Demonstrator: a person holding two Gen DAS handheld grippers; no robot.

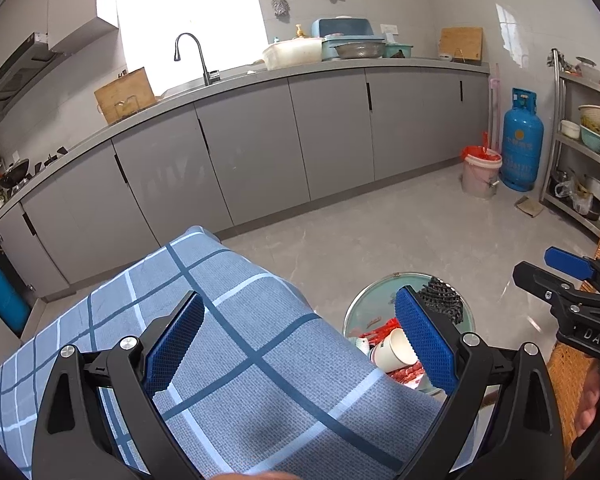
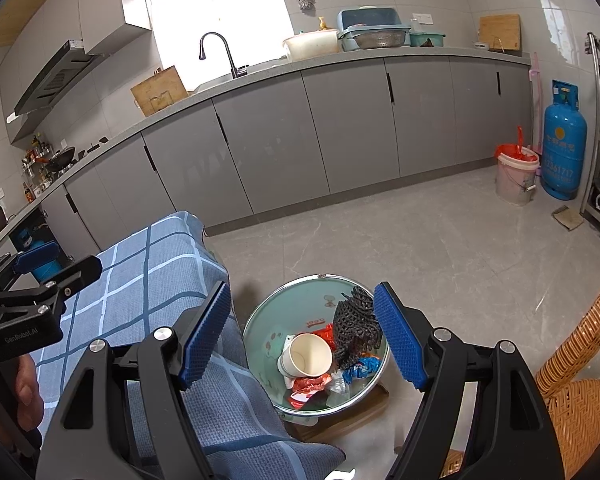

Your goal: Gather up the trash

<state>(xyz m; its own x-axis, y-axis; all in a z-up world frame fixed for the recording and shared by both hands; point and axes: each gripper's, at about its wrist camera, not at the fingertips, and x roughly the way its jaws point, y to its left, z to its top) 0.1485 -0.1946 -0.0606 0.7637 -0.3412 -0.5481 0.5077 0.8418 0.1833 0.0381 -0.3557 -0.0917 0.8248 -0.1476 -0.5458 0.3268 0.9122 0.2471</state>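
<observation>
Since the round bin (image 2: 260, 332) on the floor beside the cloth-covered table (image 2: 168, 272) already holds a paper cup (image 2: 306, 356), a black mesh scrap (image 2: 358, 328), red wrappers (image 2: 310, 384) and a blue crumpled piece (image 2: 360, 366), seems well along, perhaps close to finished. Nothing loose to be seen on the checked cloth (image 1: 240, 320) in either view, though the near edge of the table sits hidden under the gripper bodies, so cannot rule out a stray piece there. On the floor far off, near the blue gas cylinder (image 2: 564, 140) and the pink bucket (image 2: 516, 176), a flat brownish scrap (image 2: 568, 218); hard to say whether trash or a mat. As for the right gripper (image 2: 300, 340), jaws spread wide, blue pads apart with only air between, poised above the bin's mouth and touching none of its contents. Likewise the left gripper (image 1: 300, 340): jaws spread wide over the table's corner, nothing pinched, one pad above the cloth and the other lined up in view with the bin's rim. Both empty, then. Left to do, by this reading: at most a last check for remaining pieces.
</observation>
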